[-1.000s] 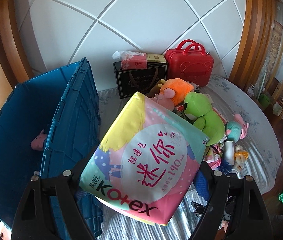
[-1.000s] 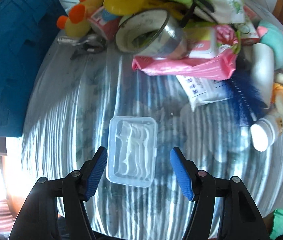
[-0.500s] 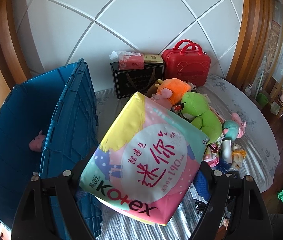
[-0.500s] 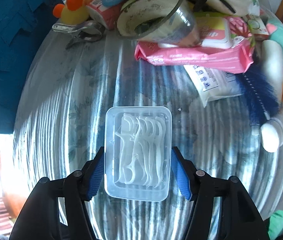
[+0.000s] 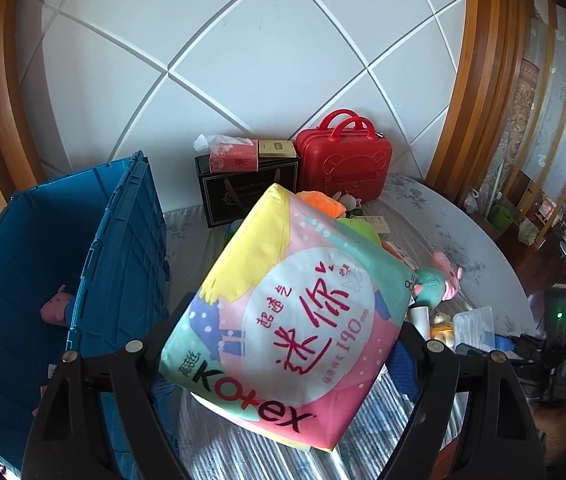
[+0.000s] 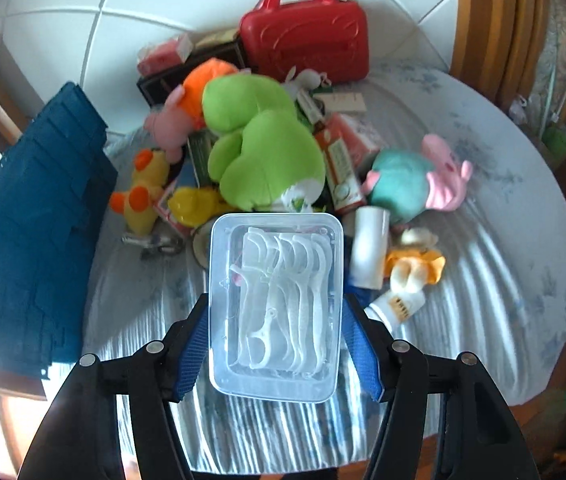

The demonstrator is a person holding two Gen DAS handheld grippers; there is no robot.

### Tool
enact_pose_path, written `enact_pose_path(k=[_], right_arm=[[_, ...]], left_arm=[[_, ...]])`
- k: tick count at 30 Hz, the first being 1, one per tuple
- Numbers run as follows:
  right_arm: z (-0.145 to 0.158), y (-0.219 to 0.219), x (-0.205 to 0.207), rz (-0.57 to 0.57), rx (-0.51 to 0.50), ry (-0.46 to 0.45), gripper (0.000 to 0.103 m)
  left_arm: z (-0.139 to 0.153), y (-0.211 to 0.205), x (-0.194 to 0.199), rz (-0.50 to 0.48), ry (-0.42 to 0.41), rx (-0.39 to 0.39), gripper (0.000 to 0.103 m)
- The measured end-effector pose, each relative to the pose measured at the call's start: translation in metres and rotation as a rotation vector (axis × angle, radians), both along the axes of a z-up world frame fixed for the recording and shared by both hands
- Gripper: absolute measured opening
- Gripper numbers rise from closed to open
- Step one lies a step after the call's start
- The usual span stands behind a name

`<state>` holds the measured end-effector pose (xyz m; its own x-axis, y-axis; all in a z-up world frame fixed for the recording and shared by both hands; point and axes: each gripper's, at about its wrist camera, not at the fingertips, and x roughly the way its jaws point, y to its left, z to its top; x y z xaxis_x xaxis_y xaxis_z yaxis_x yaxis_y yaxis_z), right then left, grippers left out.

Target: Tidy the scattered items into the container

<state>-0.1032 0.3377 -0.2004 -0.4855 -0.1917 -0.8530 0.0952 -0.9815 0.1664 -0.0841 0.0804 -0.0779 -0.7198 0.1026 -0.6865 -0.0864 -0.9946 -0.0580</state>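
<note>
Left claw [image 5: 283,344] is clamped on the Kotex pack [image 5: 287,304], held tilted above the surface [image 5: 443,224], with the blue container [image 5: 59,240] at 9 o'clock. Right claw [image 6: 277,336] is clamped on the clear floss-pick box [image 6: 275,304], raised above the surface; the green plush [image 6: 259,148] lies at 12 o'clock among scattered items.

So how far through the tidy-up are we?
Early. Only a pink plush shows inside the blue crate. In hand: the left gripper holds the Kotex pack, the right gripper the floss-pick box. Left: the pile around the green plush.
</note>
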Motion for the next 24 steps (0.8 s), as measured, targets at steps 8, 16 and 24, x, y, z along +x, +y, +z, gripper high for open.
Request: enact_pose_path(k=[8, 16, 24], right_arm=[[0.077, -0.001, -0.003, -0.018, -0.053, 0.129, 0.062], [0.111, -0.019, -0.001, 0.016, -0.079, 0.19, 0.062], [0.12, -0.041, -0.004, 0.037, -0.074, 0.203, 0.062]], left_arm=[[0.014, 0.002, 0.005, 0.008, 0.031, 0.013, 0.083], [0.016, -0.009, 0.008, 0.034, 0.036, 0.01, 0.083], [0.02, -0.034, 0.011, 0.065, 0.05, 0.023, 0.083]])
